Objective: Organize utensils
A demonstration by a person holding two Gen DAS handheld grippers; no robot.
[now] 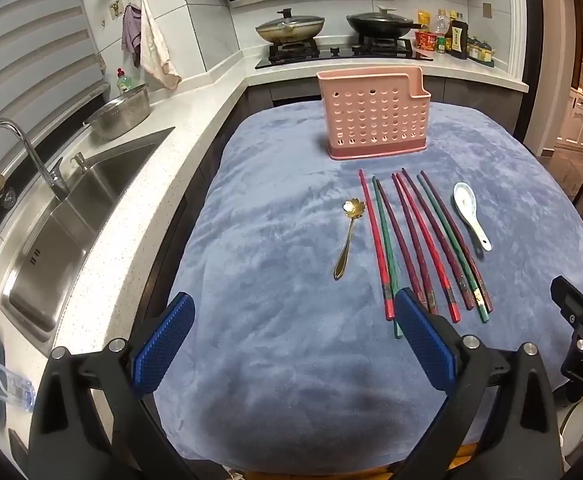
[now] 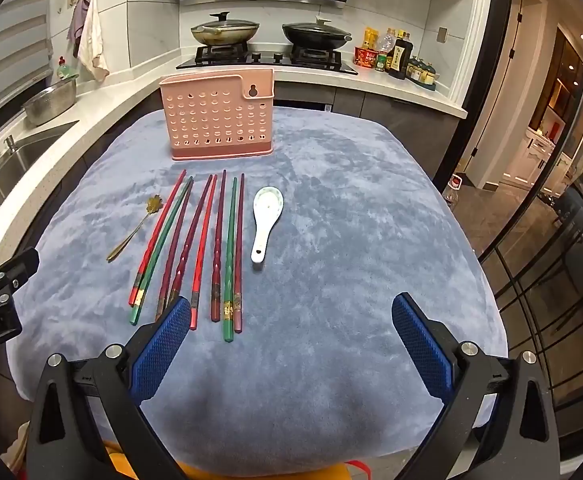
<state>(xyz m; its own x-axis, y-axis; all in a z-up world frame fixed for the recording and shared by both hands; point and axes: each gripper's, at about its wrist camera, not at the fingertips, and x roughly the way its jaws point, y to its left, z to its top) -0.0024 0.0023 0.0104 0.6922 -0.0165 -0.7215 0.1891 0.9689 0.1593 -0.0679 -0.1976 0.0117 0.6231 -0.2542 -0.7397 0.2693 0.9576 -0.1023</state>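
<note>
On the blue cloth (image 1: pixel 275 360), chopsticks (image 2: pixel 195 248) and two spoons are laid before the pink holder (image 2: pixel 217 116); both grippers, left gripper (image 1: pixel 295 320) and right gripper (image 2: pixel 291 320), are held wide open and empty, so one chopstick should be pinched squarely near its thick end.

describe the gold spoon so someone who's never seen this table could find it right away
On the blue cloth, in front of the pink perforated holder, lies a row of chopsticks. The gold spoon lies just left of them, small, metal, with a flower-shaped bowl, unlike the white ceramic spoon at the right.
</note>
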